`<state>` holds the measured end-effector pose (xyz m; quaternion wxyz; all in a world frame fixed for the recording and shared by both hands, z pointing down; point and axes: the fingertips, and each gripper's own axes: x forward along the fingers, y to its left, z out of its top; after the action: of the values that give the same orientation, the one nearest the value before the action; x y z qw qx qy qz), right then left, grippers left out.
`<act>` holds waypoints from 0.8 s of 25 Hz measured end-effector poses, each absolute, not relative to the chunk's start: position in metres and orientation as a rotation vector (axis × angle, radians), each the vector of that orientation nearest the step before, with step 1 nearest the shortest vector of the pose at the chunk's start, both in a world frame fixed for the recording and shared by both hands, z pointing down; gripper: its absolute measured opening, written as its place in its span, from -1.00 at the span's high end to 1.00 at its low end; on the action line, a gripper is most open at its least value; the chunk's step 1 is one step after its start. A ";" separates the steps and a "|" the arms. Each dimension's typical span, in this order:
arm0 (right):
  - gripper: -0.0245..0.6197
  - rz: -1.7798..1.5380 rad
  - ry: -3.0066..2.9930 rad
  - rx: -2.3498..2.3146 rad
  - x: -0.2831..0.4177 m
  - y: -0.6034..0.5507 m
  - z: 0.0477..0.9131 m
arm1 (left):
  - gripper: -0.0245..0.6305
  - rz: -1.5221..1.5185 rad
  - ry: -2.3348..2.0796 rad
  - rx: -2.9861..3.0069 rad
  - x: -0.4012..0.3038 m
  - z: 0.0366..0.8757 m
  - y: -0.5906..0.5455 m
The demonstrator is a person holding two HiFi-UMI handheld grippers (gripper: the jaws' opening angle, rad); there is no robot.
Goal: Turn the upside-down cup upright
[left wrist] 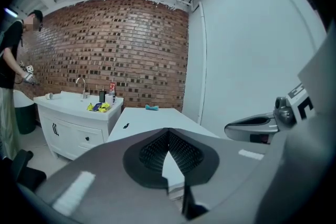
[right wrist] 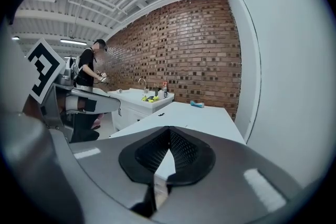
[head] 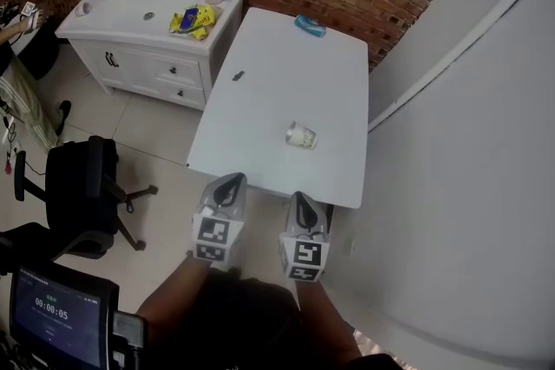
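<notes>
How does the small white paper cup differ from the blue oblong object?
The small white paper cup sits toward the near end of the white table; the blue oblong object lies at its far edge. The cup is stubby, the object elongated. Both rest on it.

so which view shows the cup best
The head view: the cup sits in the open on the white table, seen whole from above. In the left gripper view and the right gripper view only the far part of the table shows, and no cup can be made out.
</notes>
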<state>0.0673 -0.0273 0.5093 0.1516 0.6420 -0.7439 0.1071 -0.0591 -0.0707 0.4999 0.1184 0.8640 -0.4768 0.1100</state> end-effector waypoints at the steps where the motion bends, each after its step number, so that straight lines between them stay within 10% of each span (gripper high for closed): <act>1: 0.88 0.302 -2.137 1.848 0.068 -0.031 0.507 | 0.93 0.323 -1.391 2.534 -0.058 0.498 -0.073; 20: 0.88 0.285 -2.113 1.868 0.066 -0.057 0.505 | 0.93 0.343 -1.348 2.576 -0.056 0.502 -0.094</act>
<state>0.0656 -0.0571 0.5051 0.1527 0.6512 -0.7367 0.0992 -0.0560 -0.0942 0.5021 0.1068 0.8749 -0.4577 0.1166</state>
